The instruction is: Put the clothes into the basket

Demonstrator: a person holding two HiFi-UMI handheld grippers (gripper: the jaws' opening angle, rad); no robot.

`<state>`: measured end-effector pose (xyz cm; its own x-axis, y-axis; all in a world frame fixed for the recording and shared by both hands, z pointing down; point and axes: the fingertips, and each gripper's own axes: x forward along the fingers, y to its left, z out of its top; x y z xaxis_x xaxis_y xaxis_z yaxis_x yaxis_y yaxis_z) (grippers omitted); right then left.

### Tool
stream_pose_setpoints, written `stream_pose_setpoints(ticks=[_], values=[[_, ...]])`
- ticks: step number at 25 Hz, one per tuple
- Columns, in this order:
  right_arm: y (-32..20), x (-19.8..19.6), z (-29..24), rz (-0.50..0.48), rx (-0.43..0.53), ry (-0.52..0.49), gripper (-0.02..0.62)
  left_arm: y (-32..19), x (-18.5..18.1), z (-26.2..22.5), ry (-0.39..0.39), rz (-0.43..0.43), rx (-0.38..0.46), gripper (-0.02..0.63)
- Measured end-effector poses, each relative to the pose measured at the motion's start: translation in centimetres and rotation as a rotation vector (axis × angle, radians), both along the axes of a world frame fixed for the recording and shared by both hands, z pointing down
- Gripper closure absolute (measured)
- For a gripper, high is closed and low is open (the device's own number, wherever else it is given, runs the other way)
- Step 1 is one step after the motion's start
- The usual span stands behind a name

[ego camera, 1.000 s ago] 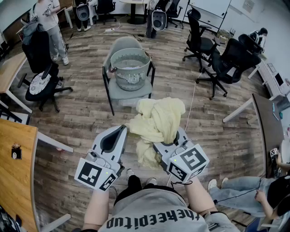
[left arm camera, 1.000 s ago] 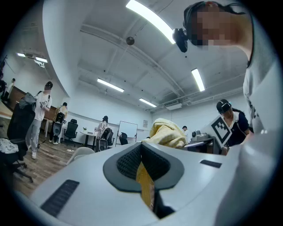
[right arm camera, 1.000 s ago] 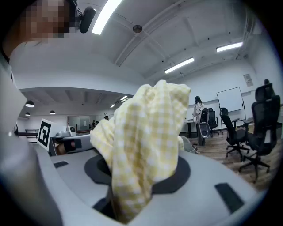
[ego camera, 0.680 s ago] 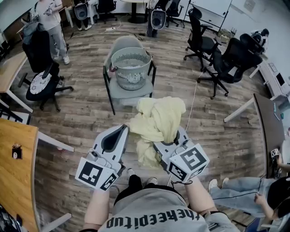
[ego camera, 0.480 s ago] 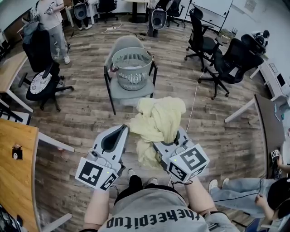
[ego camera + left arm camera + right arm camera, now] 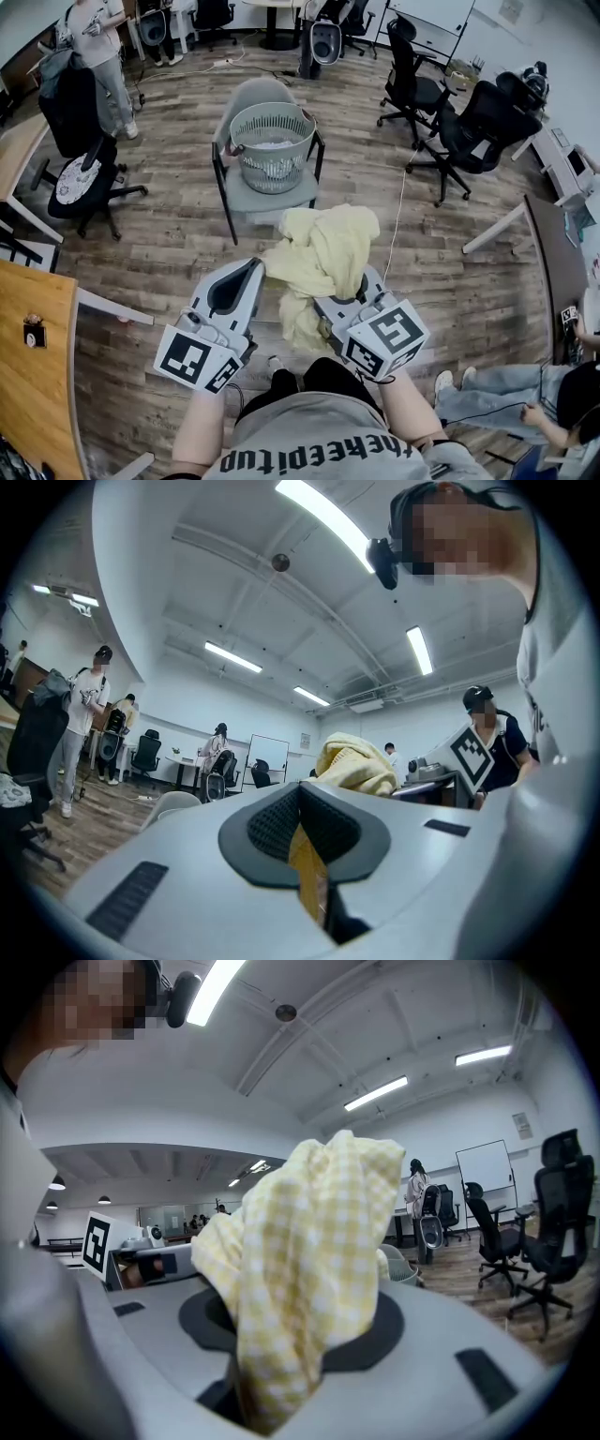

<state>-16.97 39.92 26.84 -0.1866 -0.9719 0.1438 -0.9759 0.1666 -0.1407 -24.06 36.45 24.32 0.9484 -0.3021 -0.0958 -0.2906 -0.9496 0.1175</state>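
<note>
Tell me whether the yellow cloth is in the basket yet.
Out: the yellow cloth hangs from the left gripper and right gripper, short of the basket.

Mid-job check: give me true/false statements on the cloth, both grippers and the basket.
The right gripper is shut on the yellow checked cloth. True.
The left gripper is empty. False: its jaws pinch a strip of the same cloth.
The basket stands on the floor. False: it sits on the seat of the grey chair.
The cloth is in the basket. False: it hangs between the grippers, short of the chair.
The basket holds a white item. True.
</note>
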Motion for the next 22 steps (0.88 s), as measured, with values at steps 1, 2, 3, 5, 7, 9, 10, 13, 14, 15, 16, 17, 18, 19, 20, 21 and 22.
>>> stream_pose_setpoints(ticks=[1,2,3,5,7,9,10,13,14,15,16,17,18,19,20,21,22], values=[[-0.2,0.0,0.1,0.002,-0.004,-0.005,0.399,-0.3,0.1,0.1,0.001,0.003,0.001,0.591],[-0.3,0.1,0.2,0.002,-0.012,-0.008,0.399,-0.5,0.2,0.1,0.002,0.006,0.001,0.591],[-0.4,0.2,0.2,0.002,-0.021,-0.005,0.399,-0.7,0.3,0.2,0.002,0.009,-0.001,0.591],[-0.7,0.4,0.2,0.009,-0.030,0.015,0.400,-1.1,0.5,0.4,-0.001,0.016,-0.006,0.591],[-1.1,0.7,0.0,0.018,-0.023,0.035,0.402,-1.6,0.8,0.5,-0.005,0.018,-0.005,0.591],[-1.6,1.2,-0.1,0.023,-0.017,0.037,0.403,-2.1,1.3,0.5,-0.007,0.017,-0.003,0.591],[-1.8,1.5,-0.1,0.024,-0.017,0.033,0.404,-2.4,1.6,0.6,-0.009,0.017,-0.002,0.591],[-2.7,2.7,0.1,0.021,-0.021,0.020,0.405,-3.1,2.7,0.6,-0.011,0.017,-0.006,0.591],[-3.1,3.1,0.2,0.017,-0.021,0.018,0.405,-3.4,3.2,0.6,-0.010,0.016,-0.008,0.591],[-3.6,3.5,0.1,0.011,-0.020,0.018,0.405,-3.9,3.6,0.5,-0.008,0.013,-0.011,0.592],[-4.2,3.9,-0.1,0.003,-0.018,0.020,0.405,-4.4,4.0,0.5,-0.008,0.009,-0.011,0.591],[-4.9,4.3,-0.2,-0.005,-0.014,0.024,0.407,-5.0,4.5,0.5,-0.008,0.003,-0.011,0.591],[-5.5,4.7,-0.3,-0.011,-0.011,0.027,0.407,-5.7,4.9,0.5,-0.009,-0.003,-0.009,0.591],[-6.2,5.2,-0.4,-0.018,-0.008,0.029,0.407,-6.3,5.4,0.5,-0.011,-0.010,-0.008,0.592],[-6.9,5.8,-0.4,-0.024,-0.006,0.029,0.407,-7.0,6.0,0.5,-0.012,-0.017,-0.007,0.591],[-7.5,6.4,-0.4,-0.031,-0.006,0.027,0.407,-7.6,6.6,0.5,-0.013,-0.023,-0.008,0.591],[-8.2,7.0,-0.4,-0.038,-0.007,0.025,0.407,-8.3,7.2,0.4,-0.013,-0.030,-0.008,0.591]])
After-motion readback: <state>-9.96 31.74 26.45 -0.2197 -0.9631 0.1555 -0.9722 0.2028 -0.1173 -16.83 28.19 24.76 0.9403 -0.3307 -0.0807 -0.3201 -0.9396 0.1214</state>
